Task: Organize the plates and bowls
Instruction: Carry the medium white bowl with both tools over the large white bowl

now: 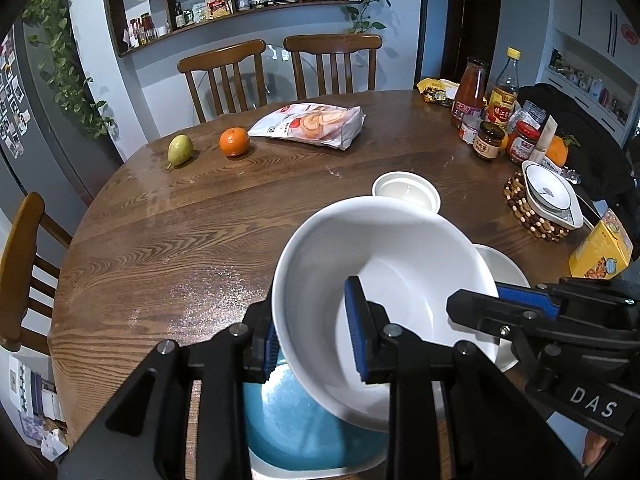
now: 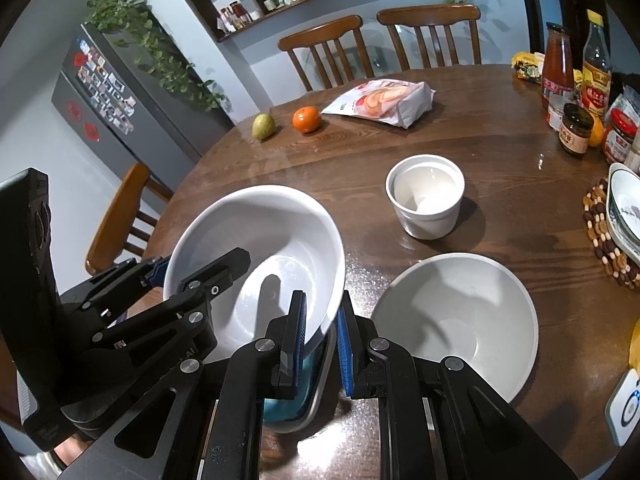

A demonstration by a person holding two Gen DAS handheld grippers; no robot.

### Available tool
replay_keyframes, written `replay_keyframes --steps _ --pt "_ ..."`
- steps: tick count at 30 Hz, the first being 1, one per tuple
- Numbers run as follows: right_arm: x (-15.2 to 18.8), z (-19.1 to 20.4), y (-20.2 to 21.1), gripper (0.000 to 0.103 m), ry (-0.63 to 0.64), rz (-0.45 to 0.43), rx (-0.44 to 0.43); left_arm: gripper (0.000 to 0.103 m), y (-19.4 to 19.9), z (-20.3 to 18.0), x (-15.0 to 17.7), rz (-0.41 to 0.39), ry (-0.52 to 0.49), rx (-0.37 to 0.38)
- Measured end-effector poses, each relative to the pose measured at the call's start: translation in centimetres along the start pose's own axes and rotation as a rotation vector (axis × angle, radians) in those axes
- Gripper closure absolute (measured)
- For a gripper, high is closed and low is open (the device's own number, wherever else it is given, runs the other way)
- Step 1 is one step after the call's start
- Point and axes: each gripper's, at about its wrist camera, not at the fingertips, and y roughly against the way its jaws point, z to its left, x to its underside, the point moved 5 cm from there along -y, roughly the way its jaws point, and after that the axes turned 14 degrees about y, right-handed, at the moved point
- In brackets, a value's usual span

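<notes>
Both grippers hold one big white bowl (image 1: 384, 280), tilted above a blue plate (image 1: 304, 432). My left gripper (image 1: 316, 340) is shut on its left rim, one blue pad inside, one outside. My right gripper (image 2: 320, 340) is shut on its right rim (image 2: 332, 280) and shows in the left wrist view (image 1: 520, 304) too. The left gripper shows in the right wrist view (image 2: 192, 272). A grey-white bowl (image 2: 460, 320) sits on the table to the right. A small white cup-shaped bowl (image 2: 426, 196) stands farther back. The blue plate (image 2: 308, 380) is mostly hidden.
On the wooden round table (image 1: 180, 240) lie a pear (image 1: 180, 150), an orange (image 1: 234, 142) and a snack bag (image 1: 312, 122). Jars and bottles (image 1: 496, 116) crowd the right side, with a patterned dish (image 1: 550, 196) on a beaded trivet. Chairs stand behind and at left.
</notes>
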Motion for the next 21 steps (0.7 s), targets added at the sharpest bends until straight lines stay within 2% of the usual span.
replay_keyframes --steps 21 --pt "1.9 -1.5 2.1 0.086 -0.038 -0.018 0.037 0.077 0.3 -3.2 1.3 0.008 -0.048 0.033"
